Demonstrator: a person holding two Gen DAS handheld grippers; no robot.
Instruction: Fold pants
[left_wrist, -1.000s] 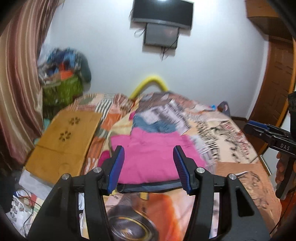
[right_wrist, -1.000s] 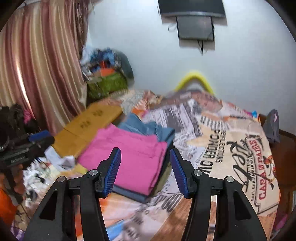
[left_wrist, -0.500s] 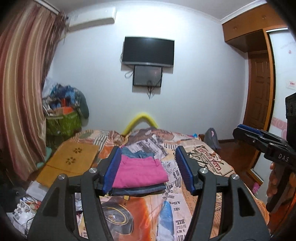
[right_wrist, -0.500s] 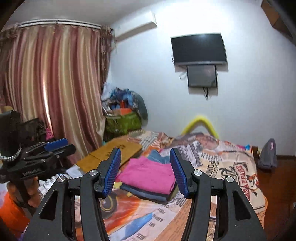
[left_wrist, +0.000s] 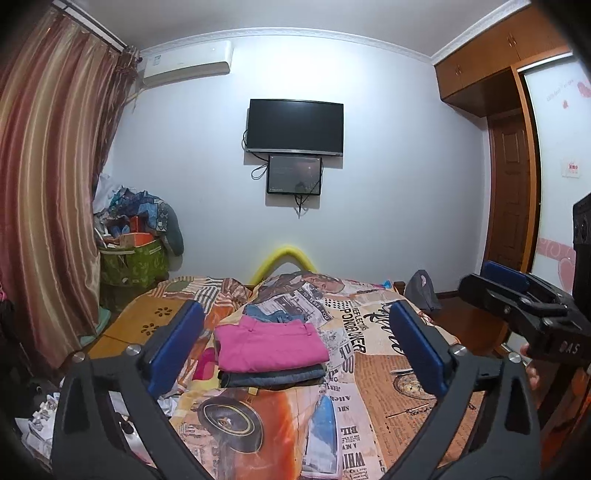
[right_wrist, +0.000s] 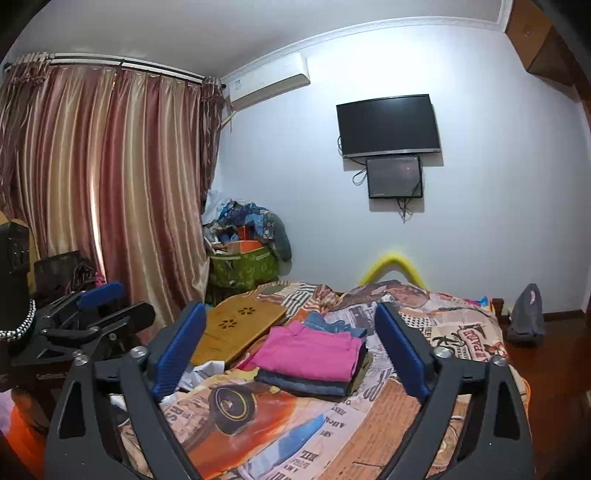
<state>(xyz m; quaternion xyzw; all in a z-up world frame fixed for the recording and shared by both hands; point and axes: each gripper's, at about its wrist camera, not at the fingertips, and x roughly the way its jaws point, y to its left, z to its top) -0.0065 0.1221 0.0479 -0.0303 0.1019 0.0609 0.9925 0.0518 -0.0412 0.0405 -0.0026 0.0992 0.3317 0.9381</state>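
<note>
Folded pink pants (left_wrist: 269, 344) lie on top of a stack of folded dark pants (left_wrist: 271, 378) on the bed; the stack also shows in the right wrist view (right_wrist: 310, 354). A crumpled blue denim garment (left_wrist: 275, 315) lies just behind the stack. My left gripper (left_wrist: 295, 354) is open and empty, held back from the stack above the bed's near end. My right gripper (right_wrist: 291, 354) is open and empty, also held back from the stack. The right gripper shows at the right of the left wrist view (left_wrist: 517, 295), and the left gripper at the left of the right wrist view (right_wrist: 92, 314).
The bed has a newspaper-print cover (left_wrist: 369, 332). A wooden lap tray (left_wrist: 147, 325) lies on its left side. A green bag piled with clothes (left_wrist: 133, 254) stands by the striped curtain (left_wrist: 48, 184). A grey bag (left_wrist: 421, 291) sits beside the bed; a door (left_wrist: 513, 192) is right.
Both grippers have pulled back and up from the stack, so the stack looks smaller and more of the room shows. Both jaws have opened wider. The pants stack has not moved.
</note>
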